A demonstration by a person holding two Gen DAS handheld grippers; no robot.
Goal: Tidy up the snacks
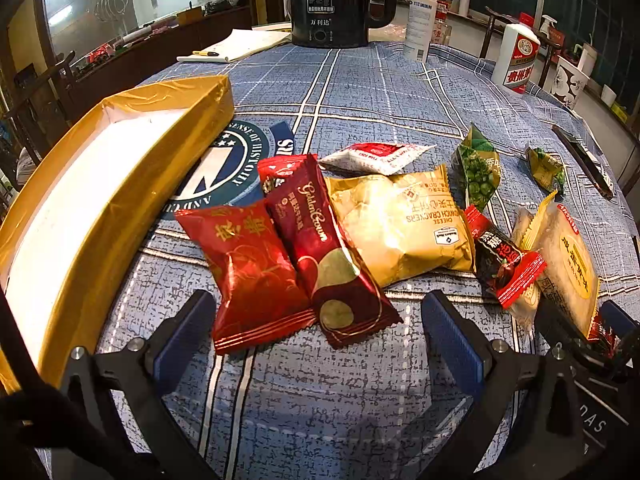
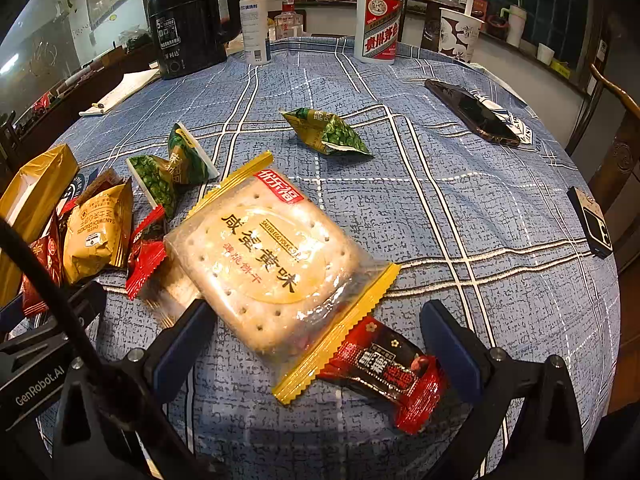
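Both claws wide, empty. Left claw (image 1: 320, 340) faces red pouch (image 1: 252, 272) dead ahead on bench (image 1: 360, 92), long axis running away; gold box (image 1: 120, 160) just left. Right claw (image 2: 320, 344) straddles salted-egg cracker pack (image 2: 276, 264).

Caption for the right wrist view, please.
Open right gripper poised over a salted egg yolk cracker pack and red-black candy on the blue plaid tablecloth.

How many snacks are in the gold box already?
None that show: the gold box looks bare inside, though part is out of view. Nothing is in hand. The left gripper is open around the two red packets, and the right gripper is open around the salted egg cracker pack. Left to do: every snack, including the green pea packets, lies on the tablecloth.
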